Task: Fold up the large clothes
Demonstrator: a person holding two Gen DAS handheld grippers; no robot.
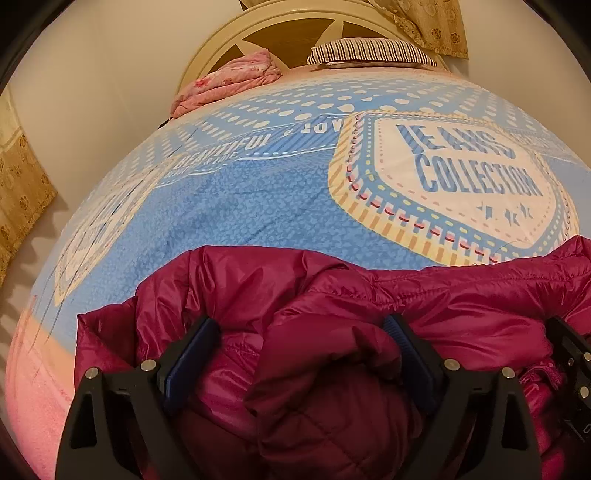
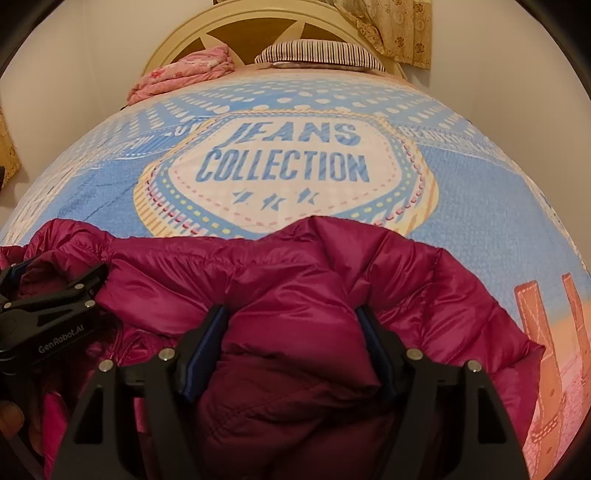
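bed [image 1: 258, 206]: magenta jacket [image 1: 461, 295] | 2 tools straddle its folds

Ahead of you, the bed [image 2: 498, 206] lies open past the bunched magenta jacket [image 2: 295, 288], its printed cover bare through the middle to the far end. There a pink folded quilt [image 2: 184, 70] and a striped pillow [image 2: 317, 55] block the headboard [image 2: 258, 26]. The left tool [image 1: 301, 328] and right tool [image 2: 291, 314] sit close side by side, jacket folds bulging between each one's fingers.
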